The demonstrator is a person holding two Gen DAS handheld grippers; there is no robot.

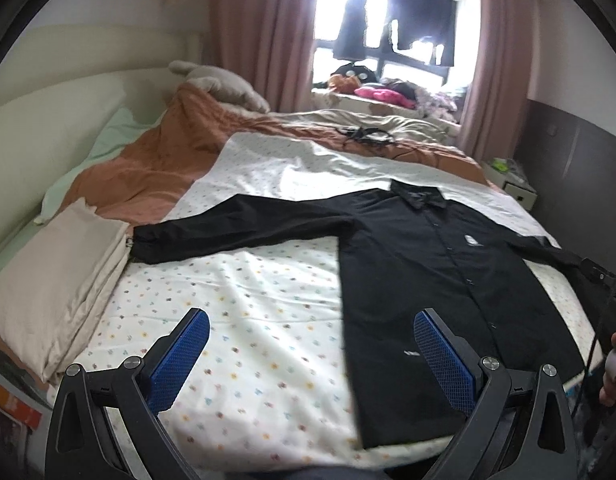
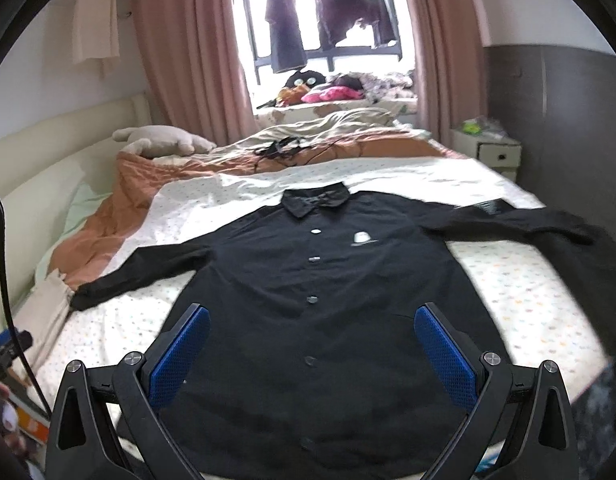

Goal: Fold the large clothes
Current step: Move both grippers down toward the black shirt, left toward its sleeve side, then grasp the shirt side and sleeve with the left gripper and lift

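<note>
A black long-sleeved button shirt (image 2: pixel 320 280) lies flat and face up on the dotted white bedsheet (image 2: pixel 139 320), collar away from me, both sleeves spread out sideways. It also shows in the left wrist view (image 1: pixel 428 264), to the right. My left gripper (image 1: pixel 312 320) is open and empty, above the sheet left of the shirt's hem. My right gripper (image 2: pixel 312 316) is open and empty, above the shirt's lower front.
A folded beige cloth (image 1: pixel 59 280) lies at the left sleeve's cuff. An orange quilt (image 1: pixel 155 168), a plush toy (image 2: pixel 163 140) and black cables (image 2: pixel 279 148) are at the far side. A white nightstand (image 2: pixel 492 152) stands far right. Clothes hang at the window (image 2: pixel 324 20).
</note>
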